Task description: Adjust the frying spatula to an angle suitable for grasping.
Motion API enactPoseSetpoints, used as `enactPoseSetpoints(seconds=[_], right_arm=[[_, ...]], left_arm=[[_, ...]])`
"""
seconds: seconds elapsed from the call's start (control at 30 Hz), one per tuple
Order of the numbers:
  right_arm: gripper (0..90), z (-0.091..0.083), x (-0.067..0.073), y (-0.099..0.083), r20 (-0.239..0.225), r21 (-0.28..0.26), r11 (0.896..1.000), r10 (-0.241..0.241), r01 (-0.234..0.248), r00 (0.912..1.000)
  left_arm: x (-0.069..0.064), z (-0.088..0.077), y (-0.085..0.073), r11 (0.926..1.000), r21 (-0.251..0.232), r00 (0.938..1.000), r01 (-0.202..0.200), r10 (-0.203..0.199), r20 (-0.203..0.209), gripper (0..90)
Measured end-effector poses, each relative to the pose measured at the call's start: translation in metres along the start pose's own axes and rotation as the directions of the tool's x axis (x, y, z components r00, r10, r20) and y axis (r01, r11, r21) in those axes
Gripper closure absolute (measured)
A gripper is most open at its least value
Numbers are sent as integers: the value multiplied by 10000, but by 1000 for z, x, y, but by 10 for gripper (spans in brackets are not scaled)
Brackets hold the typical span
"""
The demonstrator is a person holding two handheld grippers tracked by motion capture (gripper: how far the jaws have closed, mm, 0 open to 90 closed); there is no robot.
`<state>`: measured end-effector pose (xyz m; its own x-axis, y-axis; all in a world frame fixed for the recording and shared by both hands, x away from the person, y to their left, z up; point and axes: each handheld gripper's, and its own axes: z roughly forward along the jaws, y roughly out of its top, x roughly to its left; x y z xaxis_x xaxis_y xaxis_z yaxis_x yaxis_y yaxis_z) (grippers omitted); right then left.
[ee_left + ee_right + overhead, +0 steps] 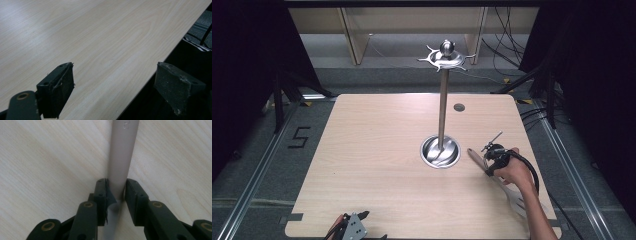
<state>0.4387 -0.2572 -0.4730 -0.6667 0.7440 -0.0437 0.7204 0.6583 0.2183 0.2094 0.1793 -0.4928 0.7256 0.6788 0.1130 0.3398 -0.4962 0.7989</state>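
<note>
A grey slotted spatula [514,199] lies flat on the right side of the wooden table [377,150], handle pointing toward the stand. My right gripper [490,169] points down on that handle. In the right gripper view the pale handle [121,152] runs between the jaws of my right gripper [117,190], and both pads press its sides. My left gripper [371,226] rests at the table's near edge; in the left gripper view my left gripper [115,75] stands wide open with nothing between its jaws. A metal utensil stand [442,107] with a round base [440,151] rises mid-table.
The stand's top carries a ring of bare hooks [447,57] under a ball knob. A small dark grommet [459,107] sits in the tabletop behind the stand. Black curtains and cables flank the table; its left half is bare wood.
</note>
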Motion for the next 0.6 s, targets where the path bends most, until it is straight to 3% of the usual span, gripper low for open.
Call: enactPoseSetpoints(seconds=[0.1, 0.13, 0.23, 0.27, 0.37, 0.4, 0.6], right_arm=[[729, 0, 4, 2, 143, 162, 9996, -234, 231, 9996], [731, 0, 6, 3, 133, 198, 9992, -342, 339, 9993], [736, 0, 8, 4, 203, 355, 9978, -565, 557, 9982], [738, 0, 8, 4, 191, 338, 9976, -609, 603, 9980], [740, -1, 9, 2, 45, 163, 9983, -563, 562, 9984], [740, -1, 8, 1, 74, 51, 9980, -627, 626, 9980], [742, -14, 6, -7, 37, -656, 9970, -411, 412, 9991]], left_arm=[[0, 0, 0, 10000, -4, 10000, -25, 25, 10, 152], [1, 0, 1, 9997, 22, 9997, -239, 239, 16, 152], [-1, -1, 0, 9997, 219, 9999, 83, -85, 103, 152], [0, -1, 0, 10000, 34, 10000, -63, 63, -9, 152], [0, -1, 0, 10000, 70, 10000, -46, 46, 2, 151], [1, -1, 1, 9997, 67, 9998, -216, 216, 16, 152], [-2, 0, 0, 9997, 142, 9998, 182, -182, 32, 152]])
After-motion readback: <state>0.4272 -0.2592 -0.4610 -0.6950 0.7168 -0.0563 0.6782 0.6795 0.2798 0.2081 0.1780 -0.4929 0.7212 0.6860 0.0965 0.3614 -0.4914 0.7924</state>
